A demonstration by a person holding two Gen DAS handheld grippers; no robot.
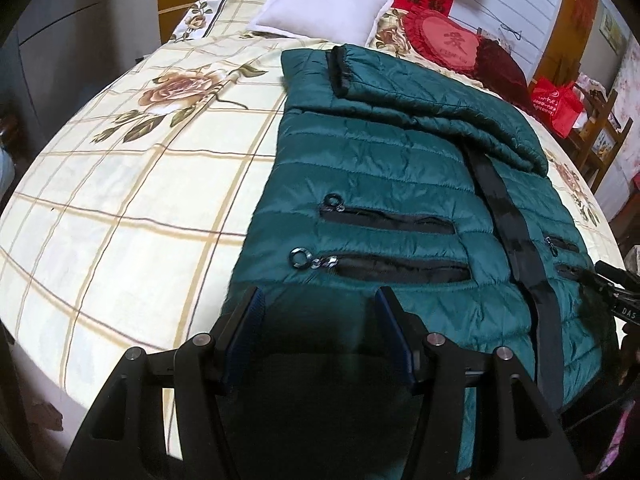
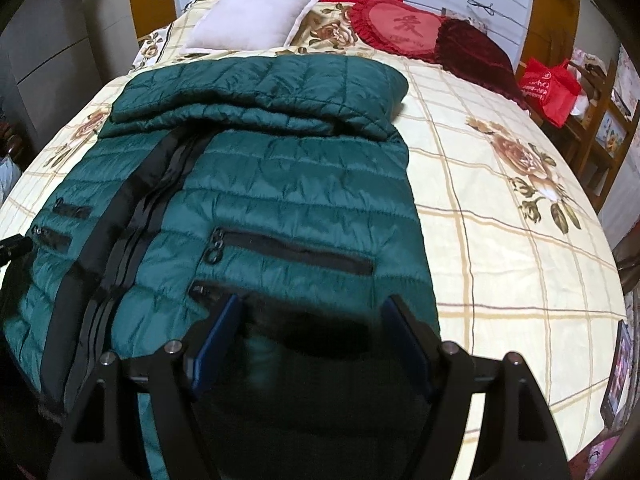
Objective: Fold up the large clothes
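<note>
A dark green quilted jacket (image 1: 380,184) lies front up on the bed, its black zip band running down the middle and both sleeves (image 2: 260,92) folded across the chest at the far end. My left gripper (image 1: 320,300) hovers open over the jacket's near left part, just below two zipped pockets (image 1: 384,268). My right gripper (image 2: 314,306) stands open over the near right part, below another pocket zip (image 2: 296,252). Only jacket fabric in shadow shows between each pair of blue pads; whether the pads touch it cannot be told.
The bedspread (image 1: 132,216) is cream with a brown grid and roses. A white pillow (image 1: 324,4), a red heart cushion (image 2: 404,28) and a dark red cushion (image 2: 476,56) sit at the head. A red bag (image 2: 548,84) and wooden shelves stand to the right.
</note>
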